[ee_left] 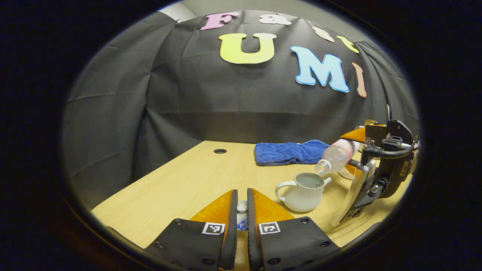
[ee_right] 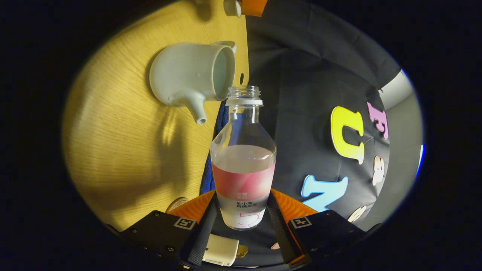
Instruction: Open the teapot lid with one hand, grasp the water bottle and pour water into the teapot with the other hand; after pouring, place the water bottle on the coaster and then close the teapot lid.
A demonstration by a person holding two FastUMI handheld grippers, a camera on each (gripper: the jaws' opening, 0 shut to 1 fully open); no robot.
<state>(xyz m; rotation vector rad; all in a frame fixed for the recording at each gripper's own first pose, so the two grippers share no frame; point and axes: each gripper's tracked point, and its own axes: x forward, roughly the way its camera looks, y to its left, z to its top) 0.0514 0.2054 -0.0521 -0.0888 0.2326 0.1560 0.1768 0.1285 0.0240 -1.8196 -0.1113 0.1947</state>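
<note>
The right claw (ee_right: 241, 222) squeezes the bottle (ee_right: 243, 165) and tips it sideways, mouth just above the open teapot (ee_left: 301, 192) on the tabletop (ee_left: 188, 180). The left claw (ee_left: 241, 214) pinches the lid (ee_left: 241, 207), held level near the teapot.

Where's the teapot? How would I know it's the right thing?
Look at the wooden table in front of the black cloth wall. Near the folded blue towel stands the white teapot. It is the one thing with a curved handle and a spout, and its top is open under the tilted water bottle.
</note>
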